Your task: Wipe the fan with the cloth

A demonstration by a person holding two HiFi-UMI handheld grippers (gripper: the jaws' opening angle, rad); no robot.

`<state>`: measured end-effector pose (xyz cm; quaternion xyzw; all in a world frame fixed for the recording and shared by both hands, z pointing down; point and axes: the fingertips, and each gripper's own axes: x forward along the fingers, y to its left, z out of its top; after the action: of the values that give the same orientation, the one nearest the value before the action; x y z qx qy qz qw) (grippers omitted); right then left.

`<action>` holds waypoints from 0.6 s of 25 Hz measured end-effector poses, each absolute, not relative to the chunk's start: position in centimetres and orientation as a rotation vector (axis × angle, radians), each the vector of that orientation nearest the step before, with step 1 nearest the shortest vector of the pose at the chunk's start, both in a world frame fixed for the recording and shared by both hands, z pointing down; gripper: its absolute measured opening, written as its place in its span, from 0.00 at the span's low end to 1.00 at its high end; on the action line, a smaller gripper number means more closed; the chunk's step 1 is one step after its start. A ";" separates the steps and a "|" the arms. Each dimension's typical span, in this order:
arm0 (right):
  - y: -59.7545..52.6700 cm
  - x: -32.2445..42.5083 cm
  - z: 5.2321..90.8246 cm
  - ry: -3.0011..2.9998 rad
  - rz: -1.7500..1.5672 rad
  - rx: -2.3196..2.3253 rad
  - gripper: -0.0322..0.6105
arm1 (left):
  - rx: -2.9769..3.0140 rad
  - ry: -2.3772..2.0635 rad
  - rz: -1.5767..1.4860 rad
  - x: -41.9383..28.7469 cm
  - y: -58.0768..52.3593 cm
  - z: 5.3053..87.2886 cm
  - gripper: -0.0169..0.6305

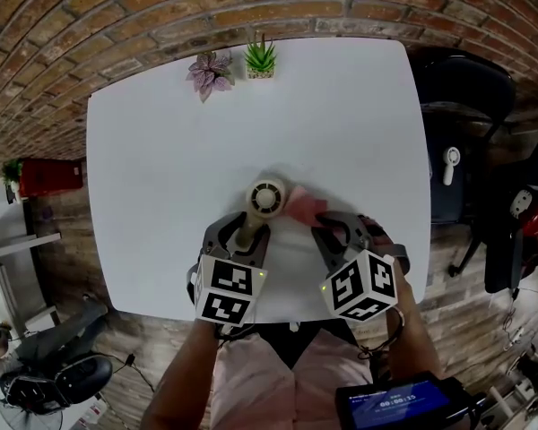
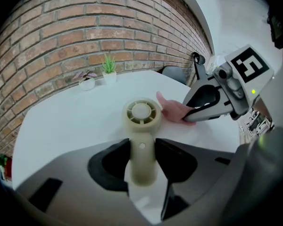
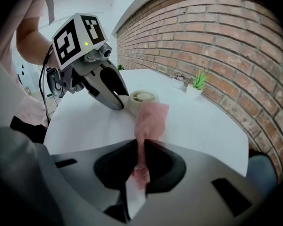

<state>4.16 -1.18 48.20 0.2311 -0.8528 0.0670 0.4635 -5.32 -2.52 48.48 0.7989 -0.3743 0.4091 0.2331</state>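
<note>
White table [image 1: 161, 150] before a brick wall [image 1: 251, 7]. Cream fan [image 1: 267, 197] lies near the table's front edge, head facing up. Its handle is clamped between the jaws of the left gripper [image 2: 141, 157], which stand part-way apart on it. Pink cloth [image 3: 151, 119], pinched between the nearly closed jaws of the right gripper [image 3: 142, 149], meets the fan head's side. Wiping appears to be under way; how much is already cleaned cannot be told.
</note>
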 end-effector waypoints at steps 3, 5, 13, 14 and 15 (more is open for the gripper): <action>0.9 4.2 48.4 -2.101 0.225 0.446 0.11 | 2.196 -1.033 1.127 -5.4 -2.5 48.5 0.30; 2.5 3.3 48.2 -2.134 0.272 0.339 0.11 | 2.201 -1.033 1.124 -5.4 -2.6 48.5 0.31; 1.4 0.4 48.8 -2.173 0.359 0.295 0.11 | 2.224 -1.019 1.177 -4.9 -2.3 48.4 0.31; 0.9 0.1 48.8 -2.175 0.371 0.309 0.11 | 2.227 -1.018 1.184 -4.9 -2.3 48.4 0.31; 0.4 -0.2 48.9 -2.175 0.381 0.320 0.11 | 2.226 -1.017 1.184 -4.9 -2.3 48.4 0.31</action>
<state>-0.17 0.42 48.90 0.1290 -0.8756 0.1532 0.4395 -4.88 -2.32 48.44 0.8006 -0.3659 0.4257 0.2096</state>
